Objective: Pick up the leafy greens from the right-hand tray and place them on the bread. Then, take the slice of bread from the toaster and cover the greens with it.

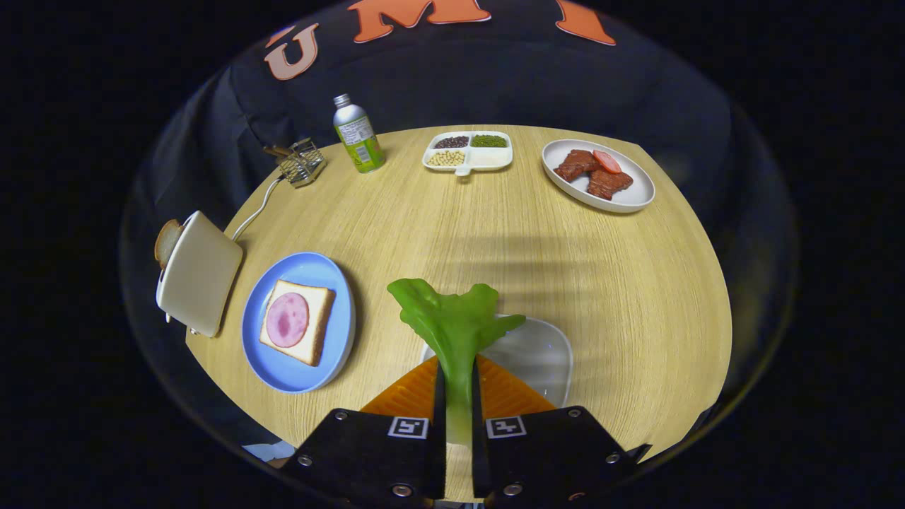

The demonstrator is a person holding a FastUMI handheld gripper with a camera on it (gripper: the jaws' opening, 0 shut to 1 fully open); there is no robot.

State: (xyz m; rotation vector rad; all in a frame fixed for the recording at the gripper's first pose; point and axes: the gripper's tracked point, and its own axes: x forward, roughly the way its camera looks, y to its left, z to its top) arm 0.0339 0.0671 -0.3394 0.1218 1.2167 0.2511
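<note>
Gripper view: gripper (pixel 458 396) clamped on stem of green plastic leafy greens (pixel 452 318), lifted over clear tray (pixel 548 353) near tabletop's front edge. Suggest carrying left, centring over ham-topped bread slice (pixel 297 322) on blue plate (pixel 300 375), lowering before release.

A: Any clear way to the blue plate (pixel 332 283)?
B: Yes, bare bench (pixel 438 233) lies between. The toaster (pixel 201 272) crowds its far side; bottle (pixel 359 136) and dishes keep the back edge.
</note>
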